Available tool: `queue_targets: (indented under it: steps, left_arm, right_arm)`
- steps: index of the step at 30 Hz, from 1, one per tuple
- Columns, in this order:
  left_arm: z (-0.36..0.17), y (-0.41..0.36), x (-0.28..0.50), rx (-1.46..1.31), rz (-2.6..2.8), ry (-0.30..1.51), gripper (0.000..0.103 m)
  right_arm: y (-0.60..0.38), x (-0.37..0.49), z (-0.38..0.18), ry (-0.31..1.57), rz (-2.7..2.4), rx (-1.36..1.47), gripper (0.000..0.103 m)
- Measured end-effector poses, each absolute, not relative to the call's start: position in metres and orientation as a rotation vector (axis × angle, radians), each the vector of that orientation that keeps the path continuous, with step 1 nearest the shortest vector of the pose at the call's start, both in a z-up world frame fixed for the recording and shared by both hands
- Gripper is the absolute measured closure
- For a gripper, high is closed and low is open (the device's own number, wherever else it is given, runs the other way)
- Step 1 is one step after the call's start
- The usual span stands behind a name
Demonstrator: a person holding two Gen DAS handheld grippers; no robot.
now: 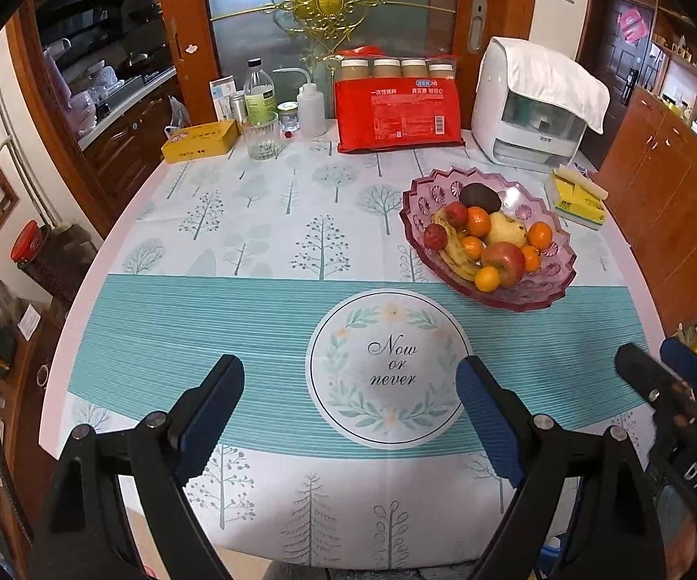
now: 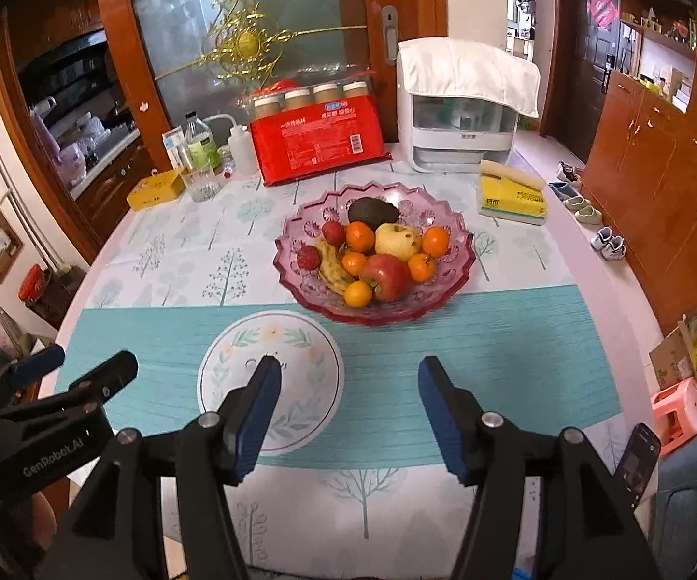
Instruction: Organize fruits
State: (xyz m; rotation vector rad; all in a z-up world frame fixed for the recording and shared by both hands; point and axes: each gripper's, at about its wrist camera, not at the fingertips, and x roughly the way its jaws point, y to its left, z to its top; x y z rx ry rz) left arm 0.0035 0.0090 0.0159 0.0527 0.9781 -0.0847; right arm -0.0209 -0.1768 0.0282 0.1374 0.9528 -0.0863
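A pink glass fruit bowl (image 1: 548, 285) (image 2: 449, 290) stands on the table, holding a red apple (image 2: 387, 276), a yellow pear (image 2: 399, 240), a spotted banana (image 2: 331, 268), several oranges, small red fruits and a dark avocado (image 2: 372, 211). My left gripper (image 1: 350, 382) hovers open over the "Now or never" circle (image 1: 389, 367), well short of the bowl, nothing between its fingers. My right gripper (image 2: 348, 382) is also open and empty, above the teal band in front of the bowl. Each gripper shows at the other view's edge: the right gripper (image 1: 672, 372) and the left gripper (image 2: 87, 367).
At the table's back stand a red package of paper cups (image 1: 399, 111), a white appliance under a cloth (image 1: 532, 106), bottles, a glass (image 1: 262, 137) and a yellow tin (image 1: 198, 141). A yellow tissue pack (image 2: 512, 195) lies right of the bowl. Wooden cabinets line the right side.
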Motion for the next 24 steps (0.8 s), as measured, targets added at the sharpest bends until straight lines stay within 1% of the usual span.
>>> queue_targets:
  steps: [8,24]
  left_arm:
    - [0.019,0.005,-0.002,0.081,-0.105,0.956,0.014]
    - [0.017,0.003,-0.003,0.081,-0.124,0.971,0.014]
  right_arm:
    - [-0.164,-0.024,0.024,0.971,-0.099,0.122,0.043]
    - [-0.159,-0.023,0.022,0.966,-0.11,0.118,0.043]
